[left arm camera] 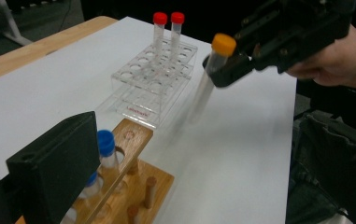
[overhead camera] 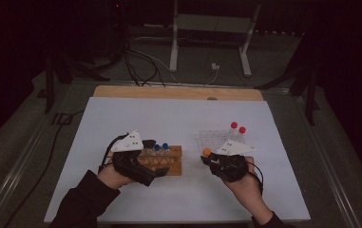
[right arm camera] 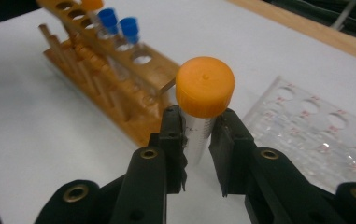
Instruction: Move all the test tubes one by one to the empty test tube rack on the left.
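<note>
Red-capped tubes (left arm camera: 167, 29) (upright) in clear rack (left arm camera: 140, 93)

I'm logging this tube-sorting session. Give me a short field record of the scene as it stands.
right gripper: shut on orange-capped tube, carried above the table
left gripper: at wooden rack; jaw state unclear
wooden rack: holds blue-capped tubes
clear rack: holds two red-capped tubes
surface: white table
</note>
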Demonstrator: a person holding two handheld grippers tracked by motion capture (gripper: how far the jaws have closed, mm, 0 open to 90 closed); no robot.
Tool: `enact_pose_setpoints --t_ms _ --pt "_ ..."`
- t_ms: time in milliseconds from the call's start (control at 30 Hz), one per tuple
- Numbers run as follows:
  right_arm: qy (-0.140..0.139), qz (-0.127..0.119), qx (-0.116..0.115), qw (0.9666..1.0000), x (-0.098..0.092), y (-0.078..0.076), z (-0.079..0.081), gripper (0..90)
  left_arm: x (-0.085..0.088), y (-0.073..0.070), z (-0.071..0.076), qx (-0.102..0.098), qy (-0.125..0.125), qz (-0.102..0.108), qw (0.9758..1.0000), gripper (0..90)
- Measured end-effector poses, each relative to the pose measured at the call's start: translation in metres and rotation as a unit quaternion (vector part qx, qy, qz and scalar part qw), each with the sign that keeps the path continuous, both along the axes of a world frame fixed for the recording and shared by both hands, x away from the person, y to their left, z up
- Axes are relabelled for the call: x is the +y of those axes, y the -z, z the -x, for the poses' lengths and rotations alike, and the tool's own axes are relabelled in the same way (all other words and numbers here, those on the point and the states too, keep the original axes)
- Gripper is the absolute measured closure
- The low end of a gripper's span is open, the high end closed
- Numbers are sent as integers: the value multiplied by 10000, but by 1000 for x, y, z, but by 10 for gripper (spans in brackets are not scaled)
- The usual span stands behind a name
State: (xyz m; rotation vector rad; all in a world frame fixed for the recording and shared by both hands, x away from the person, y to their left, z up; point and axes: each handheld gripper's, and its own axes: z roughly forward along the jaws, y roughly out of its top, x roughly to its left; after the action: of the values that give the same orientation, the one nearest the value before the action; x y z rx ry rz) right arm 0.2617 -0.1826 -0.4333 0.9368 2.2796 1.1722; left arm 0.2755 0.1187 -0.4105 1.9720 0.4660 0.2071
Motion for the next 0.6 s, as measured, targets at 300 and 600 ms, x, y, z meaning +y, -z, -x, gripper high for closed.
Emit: enact_pose_setpoints --t_ms 300,600 --pt "-263 -12 147 9995 7 9 12 752 -20 -2 1 -59 223 21 9997 52" --pt "-430 -52 144 9990 12 10 17 753 -45 -2 2 -140 462 24 9988 224"
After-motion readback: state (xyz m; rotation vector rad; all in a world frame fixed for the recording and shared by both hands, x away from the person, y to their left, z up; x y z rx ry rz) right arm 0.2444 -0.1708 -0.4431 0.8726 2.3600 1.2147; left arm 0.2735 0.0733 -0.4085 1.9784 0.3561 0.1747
